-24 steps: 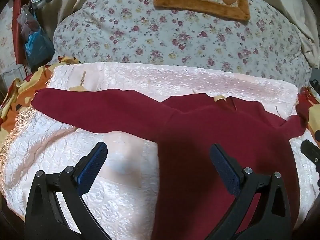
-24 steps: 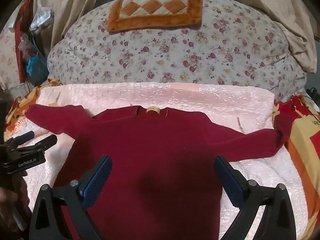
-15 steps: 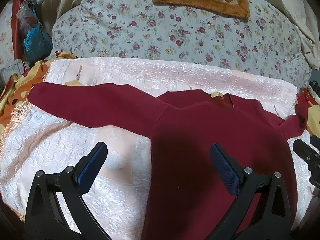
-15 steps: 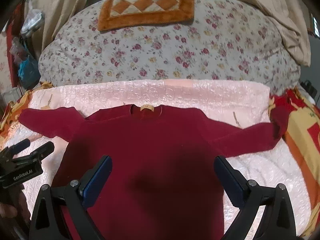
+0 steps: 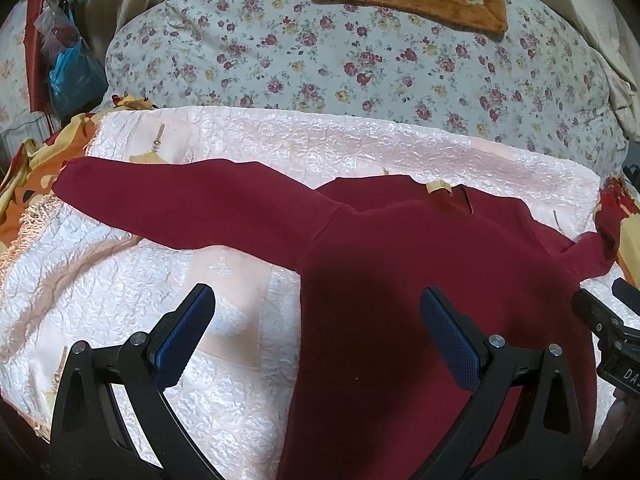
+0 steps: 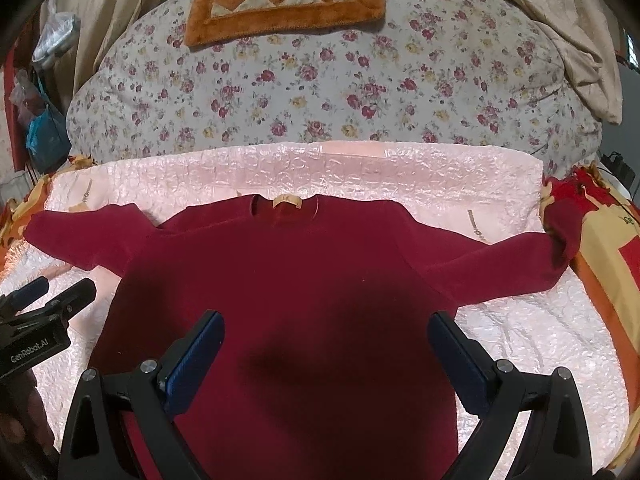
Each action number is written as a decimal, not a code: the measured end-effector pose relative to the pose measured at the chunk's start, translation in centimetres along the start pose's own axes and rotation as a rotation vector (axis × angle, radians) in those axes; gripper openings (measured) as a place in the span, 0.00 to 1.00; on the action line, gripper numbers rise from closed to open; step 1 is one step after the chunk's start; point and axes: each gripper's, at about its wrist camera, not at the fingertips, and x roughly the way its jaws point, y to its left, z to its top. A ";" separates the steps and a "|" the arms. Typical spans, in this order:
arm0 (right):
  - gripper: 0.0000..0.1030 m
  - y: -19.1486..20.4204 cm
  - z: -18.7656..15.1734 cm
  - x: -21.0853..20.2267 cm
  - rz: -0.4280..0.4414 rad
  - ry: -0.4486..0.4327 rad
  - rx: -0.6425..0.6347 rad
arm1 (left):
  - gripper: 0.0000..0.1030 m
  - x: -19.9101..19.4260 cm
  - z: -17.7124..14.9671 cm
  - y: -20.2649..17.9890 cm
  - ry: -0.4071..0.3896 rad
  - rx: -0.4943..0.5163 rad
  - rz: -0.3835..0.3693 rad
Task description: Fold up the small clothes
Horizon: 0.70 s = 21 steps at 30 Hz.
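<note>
A bed covered with a pale pink quilted satin spread [image 6: 400, 168] is seen ahead of both claws, and a large floral-printed bedding roll [image 6: 320, 88] lies beyond it. On the spread a small dark red knitted sweater [image 6: 312, 280] is laid flat, with the neck away from the claws and both sleeves stretched out to the sides. The body of the sweater is directly below and ahead of the right claw [image 6: 324, 356]; its side edge lies between the jaws of the left claw [image 5: 316, 332], and the left sleeve [image 5: 192, 208] stretches ahead of it. Both claws are opened wide and nothing is held in them. No fold is yet made, so the first step is judged to be in hand. For the next move, a sleeve end probably has to be pinched and brought over the body.
</note>
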 end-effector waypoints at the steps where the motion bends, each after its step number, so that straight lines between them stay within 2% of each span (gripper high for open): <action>1: 0.97 0.0 0.0 0.2 -0.002 0.003 -0.003 | 0.99 0.1 0.0 0.1 -0.005 0.000 0.005; 7: 0.97 0.6 -0.1 0.9 -0.007 0.009 -0.026 | 0.99 0.8 -0.2 0.6 0.000 0.025 0.062; 21: 0.97 2.7 0.2 2.8 0.010 0.027 -0.059 | 0.99 2.5 -0.3 2.3 0.047 -0.026 0.072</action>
